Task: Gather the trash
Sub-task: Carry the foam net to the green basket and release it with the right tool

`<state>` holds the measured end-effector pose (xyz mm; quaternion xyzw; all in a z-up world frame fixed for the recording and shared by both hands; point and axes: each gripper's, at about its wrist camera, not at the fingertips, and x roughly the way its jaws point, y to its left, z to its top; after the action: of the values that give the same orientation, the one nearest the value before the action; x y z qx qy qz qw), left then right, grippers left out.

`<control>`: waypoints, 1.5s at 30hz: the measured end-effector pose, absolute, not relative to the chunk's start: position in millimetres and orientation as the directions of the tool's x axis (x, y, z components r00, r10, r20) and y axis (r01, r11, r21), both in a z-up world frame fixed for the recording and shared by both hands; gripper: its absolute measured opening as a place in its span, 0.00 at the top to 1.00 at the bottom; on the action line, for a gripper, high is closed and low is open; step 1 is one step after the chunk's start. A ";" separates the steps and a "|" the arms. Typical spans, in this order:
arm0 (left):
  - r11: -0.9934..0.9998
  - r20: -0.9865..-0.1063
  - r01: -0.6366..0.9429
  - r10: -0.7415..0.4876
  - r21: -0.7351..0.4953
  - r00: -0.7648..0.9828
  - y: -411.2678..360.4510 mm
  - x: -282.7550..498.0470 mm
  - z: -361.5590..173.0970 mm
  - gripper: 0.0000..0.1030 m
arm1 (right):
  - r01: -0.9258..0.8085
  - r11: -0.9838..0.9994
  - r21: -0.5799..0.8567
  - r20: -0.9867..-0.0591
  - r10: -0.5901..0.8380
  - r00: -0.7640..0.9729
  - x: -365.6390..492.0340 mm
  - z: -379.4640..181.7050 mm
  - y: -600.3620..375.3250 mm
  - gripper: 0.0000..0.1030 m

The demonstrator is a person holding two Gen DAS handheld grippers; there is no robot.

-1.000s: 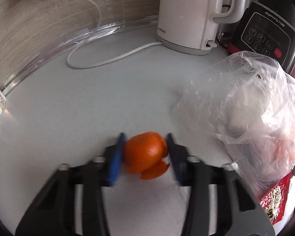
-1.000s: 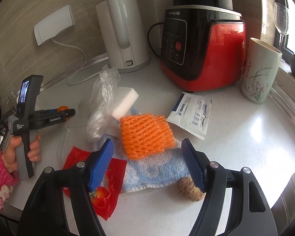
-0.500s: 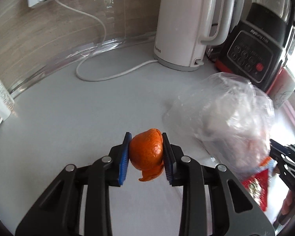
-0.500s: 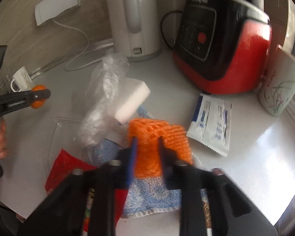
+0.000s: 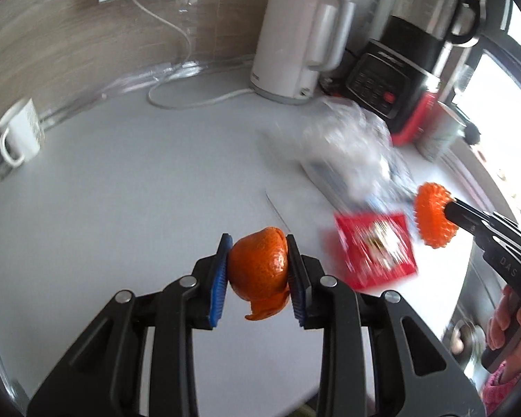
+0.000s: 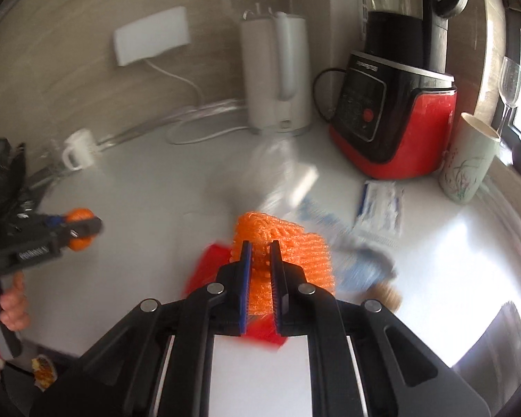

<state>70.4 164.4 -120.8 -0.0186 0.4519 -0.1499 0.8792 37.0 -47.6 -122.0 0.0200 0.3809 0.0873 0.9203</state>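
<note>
Your left gripper has its fingers clamped on the orange peel, which sits squarely between the blue pads with a curl of rind hanging below them, held clear of the surface. Your right gripper has its fingers pinched nearly together on the orange foam net; the net bulges out past the tips and to the right of them, also lifted off the surface.

In the left wrist view the net shows as a ridged orange disc at the right gripper's tip, above and right of a red snack wrapper lying flat on the white surface. Beyond the wrapper a crumpled clear plastic bag is blurred. A white sachet lies near the red and black blender. Beside the blender stands a white kettle, its cord running to a wall socket. A white mug sits at the far left edge, and a tall flowered cup stands by the window.
</note>
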 end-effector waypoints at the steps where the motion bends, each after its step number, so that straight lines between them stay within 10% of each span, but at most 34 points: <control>1: 0.952 -0.790 0.256 -0.286 -0.169 0.542 167.7 56.0 -119.9 0.71 | -0.151 0.982 0.116 -0.697 0.189 0.692 28.5 -119.8 -41.9 0.89; 25: 0.875 -0.898 0.461 -0.311 -0.144 0.310 191.0 -145.9 -215.5 0.70 | -0.160 0.972 0.172 -0.798 0.232 0.557 -168.8 -163.4 74.8 0.88; 35: 0.864 -0.893 0.493 -0.300 -0.105 0.335 190.0 -165.8 -206.9 0.34 | -0.134 0.976 0.169 -0.797 0.216 0.564 -187.0 -162.5 80.9 0.88; 45: 0.893 -0.869 0.444 -0.279 -0.077 0.409 214.6 -152.3 -177.0 0.25 | -0.135 0.968 0.212 -0.805 0.251 0.538 -186.9 -179.4 80.3 0.88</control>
<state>-152.3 214.6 -177.0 0.0828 0.4985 -0.2164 0.8354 -186.9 80.3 -179.4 0.0620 0.4677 0.1105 0.8747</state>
